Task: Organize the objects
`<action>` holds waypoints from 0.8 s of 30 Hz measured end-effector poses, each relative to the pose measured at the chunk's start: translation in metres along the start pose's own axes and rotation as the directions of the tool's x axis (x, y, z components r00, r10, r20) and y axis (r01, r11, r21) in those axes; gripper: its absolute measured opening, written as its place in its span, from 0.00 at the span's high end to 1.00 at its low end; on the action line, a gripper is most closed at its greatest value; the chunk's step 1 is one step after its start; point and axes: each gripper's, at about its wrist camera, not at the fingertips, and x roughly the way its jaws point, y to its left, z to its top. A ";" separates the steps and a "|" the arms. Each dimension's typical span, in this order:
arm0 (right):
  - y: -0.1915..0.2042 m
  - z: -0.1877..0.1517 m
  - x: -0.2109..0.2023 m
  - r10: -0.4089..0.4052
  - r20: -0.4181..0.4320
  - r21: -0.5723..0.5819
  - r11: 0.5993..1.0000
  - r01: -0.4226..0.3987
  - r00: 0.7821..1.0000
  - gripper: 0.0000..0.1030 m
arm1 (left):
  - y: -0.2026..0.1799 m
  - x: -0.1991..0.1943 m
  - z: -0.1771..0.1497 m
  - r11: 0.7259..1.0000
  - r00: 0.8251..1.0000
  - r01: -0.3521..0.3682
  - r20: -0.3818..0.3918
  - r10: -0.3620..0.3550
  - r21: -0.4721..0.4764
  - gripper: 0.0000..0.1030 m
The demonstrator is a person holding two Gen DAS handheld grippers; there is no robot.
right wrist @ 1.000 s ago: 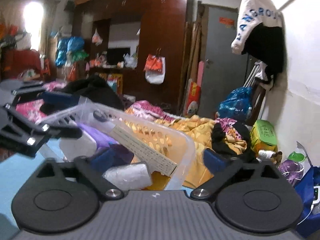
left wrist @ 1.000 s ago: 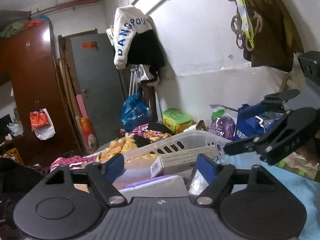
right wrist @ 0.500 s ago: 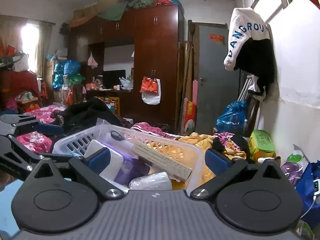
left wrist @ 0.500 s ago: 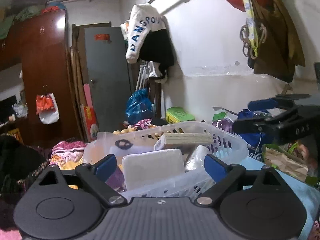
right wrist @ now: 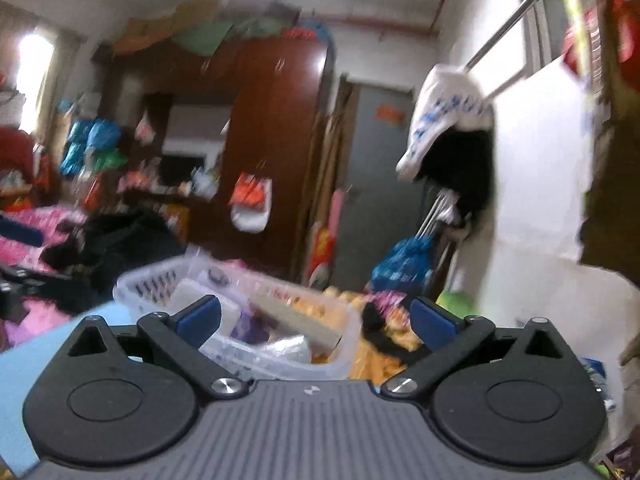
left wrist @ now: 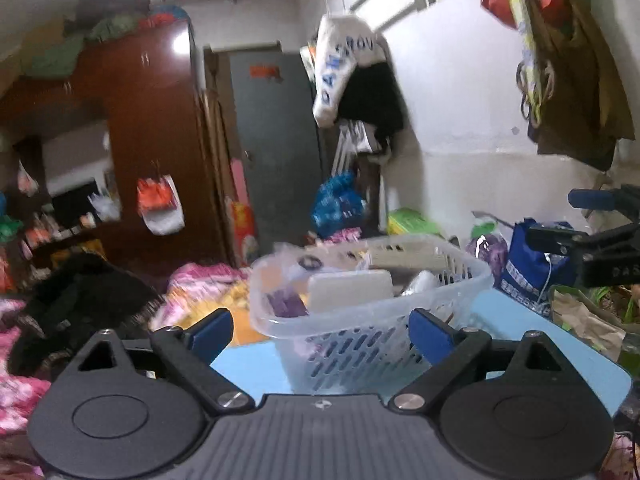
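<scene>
A translucent plastic basket (left wrist: 372, 320) stands on the light blue table (left wrist: 520, 316). It holds a white box (left wrist: 350, 290), a purple item (left wrist: 284, 304), a long cream box and a crumpled clear wrapper. My left gripper (left wrist: 320, 330) is open and empty, just in front of the basket. The basket also shows in the right wrist view (right wrist: 248, 344), beyond my right gripper (right wrist: 316, 318), which is open and empty. The right gripper also shows at the right edge of the left wrist view (left wrist: 592, 236).
A brown wardrobe (left wrist: 152, 140) and grey door (left wrist: 276, 140) stand at the back. Clothes hang on the white wall (left wrist: 360, 80). Heaps of clothes (left wrist: 80, 292) lie left of the table. A blue bag (left wrist: 532, 264) and brown paper bag (left wrist: 588, 316) sit at the right.
Both grippers have pulled back and up from the basket, so it looks smaller and farther. The basket and its contents stay on the table.
</scene>
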 end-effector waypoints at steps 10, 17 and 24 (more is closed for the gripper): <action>0.012 -0.013 0.013 0.025 -0.118 0.065 0.998 -0.017 0.993 0.00 | -0.019 -0.006 -0.024 0.997 1.000 -0.009 0.025 0.010 -0.071 0.03; 0.005 -0.045 0.012 0.087 -0.213 0.166 0.985 -0.052 0.973 0.00 | -0.023 0.009 -0.059 0.980 0.997 0.080 0.026 -0.076 -0.182 0.03; -0.013 -0.066 -0.006 0.116 -0.210 0.243 0.968 -0.063 0.971 0.00 | -0.035 0.008 -0.072 0.985 0.998 0.058 0.032 -0.054 -0.163 0.03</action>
